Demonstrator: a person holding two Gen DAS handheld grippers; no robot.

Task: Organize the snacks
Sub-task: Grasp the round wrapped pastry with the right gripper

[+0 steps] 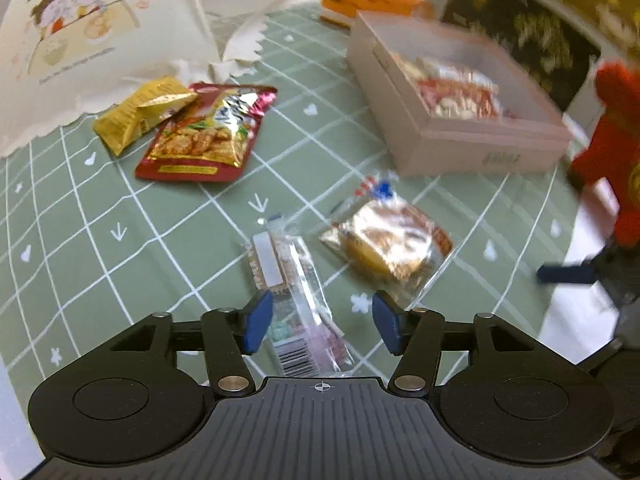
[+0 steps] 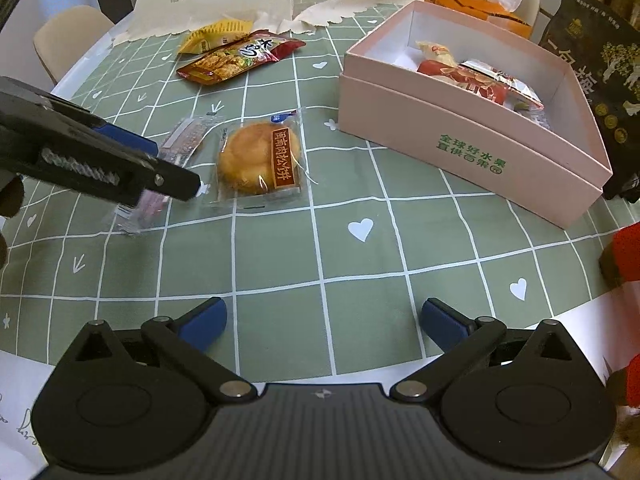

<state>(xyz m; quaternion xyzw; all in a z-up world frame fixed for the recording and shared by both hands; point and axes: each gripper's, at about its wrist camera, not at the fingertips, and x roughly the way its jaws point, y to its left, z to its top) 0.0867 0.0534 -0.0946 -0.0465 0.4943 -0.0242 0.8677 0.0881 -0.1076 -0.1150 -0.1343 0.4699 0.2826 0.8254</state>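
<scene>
Bare tablecloth (image 2: 360, 280) lies open before the pink box (image 2: 460, 152).

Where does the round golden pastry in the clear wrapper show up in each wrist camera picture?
Left wrist view: round golden pastry in the clear wrapper lies right of centre, just beyond the left gripper.
Right wrist view: it lies left of centre, in the upper half.
Shared landmark: the open pink cardboard box, right of the pastry in both.
</scene>
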